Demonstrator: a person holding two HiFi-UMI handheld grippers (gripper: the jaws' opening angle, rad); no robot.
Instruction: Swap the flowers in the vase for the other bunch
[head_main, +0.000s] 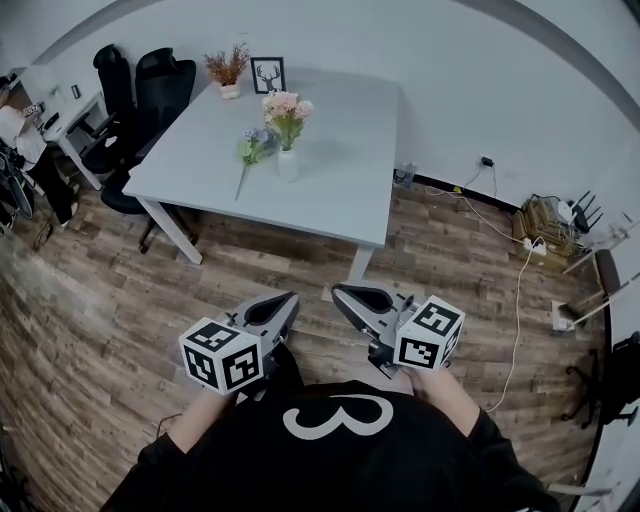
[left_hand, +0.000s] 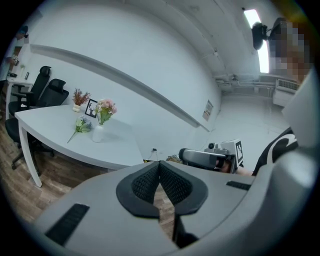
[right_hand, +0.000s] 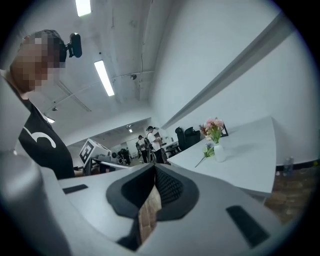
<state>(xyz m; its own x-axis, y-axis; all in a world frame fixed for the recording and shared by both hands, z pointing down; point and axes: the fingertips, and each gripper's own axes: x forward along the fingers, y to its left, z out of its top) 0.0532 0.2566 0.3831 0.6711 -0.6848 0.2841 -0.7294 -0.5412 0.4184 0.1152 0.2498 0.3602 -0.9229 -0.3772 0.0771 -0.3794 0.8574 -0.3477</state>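
Table (head_main: 350, 150) holds vase (head_main: 287, 165); bystanders (right_hand: 155, 142) only in right gripper view; left gripper (head_main: 290, 299), right gripper (head_main: 338, 292) pressed together.

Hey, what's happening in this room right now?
A person stands back from the white table, holding the left gripper and right gripper out in front, both shut and empty. On the table, pink flowers sit in a white vase, and the other bunch lies beside it. The swap has not started.

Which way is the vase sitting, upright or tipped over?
Upright. The vase stands on the table with pink flowers rising out of it; the other bunch lies beside it.
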